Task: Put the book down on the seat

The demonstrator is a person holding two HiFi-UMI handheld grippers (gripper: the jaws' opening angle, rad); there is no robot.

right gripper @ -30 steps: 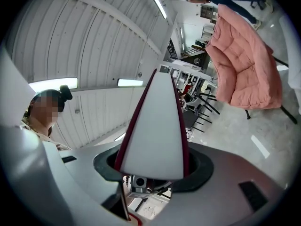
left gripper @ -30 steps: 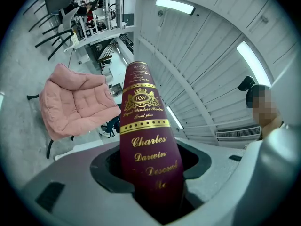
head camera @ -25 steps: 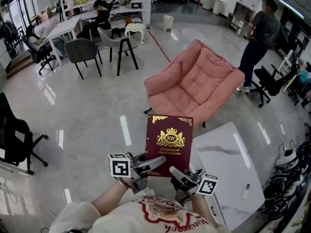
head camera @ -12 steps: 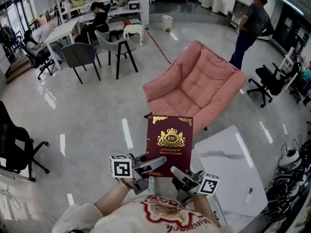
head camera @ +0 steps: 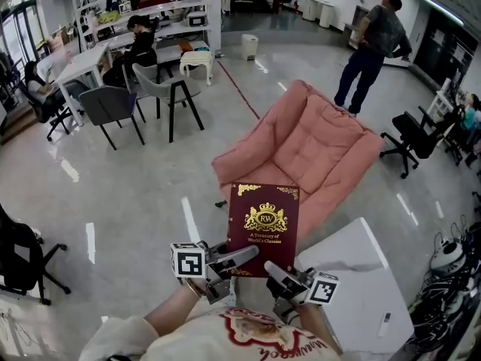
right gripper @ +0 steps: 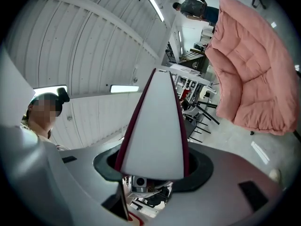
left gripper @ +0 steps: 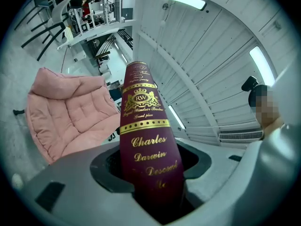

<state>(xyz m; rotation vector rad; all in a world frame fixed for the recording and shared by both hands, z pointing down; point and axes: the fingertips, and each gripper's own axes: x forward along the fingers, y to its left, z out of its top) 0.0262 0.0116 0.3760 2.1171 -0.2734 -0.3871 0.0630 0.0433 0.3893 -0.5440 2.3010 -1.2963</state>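
Observation:
A dark red book (head camera: 263,228) with gold print is held flat in front of me, its cover facing up. My left gripper (head camera: 239,259) is shut on its lower left corner at the spine (left gripper: 146,135). My right gripper (head camera: 276,275) is shut on its lower right corner, where the white page edge (right gripper: 155,131) fills the right gripper view. The pink cushioned seat (head camera: 304,145) stands on the floor just beyond the book's far edge; it also shows as the pink seat (left gripper: 70,112) and the pink seat (right gripper: 251,69).
A white table (head camera: 361,292) is close at my right. A person (head camera: 368,47) stands behind the seat. Grey chairs (head camera: 161,89) and desks with seated people are at the far left. Black office chairs (head camera: 409,138) stand at right and a black chair (head camera: 19,258) at left.
The seat has come nearer and now lies right beyond the book. The standing person has walked leftward behind it. Both grips on the book are unchanged.

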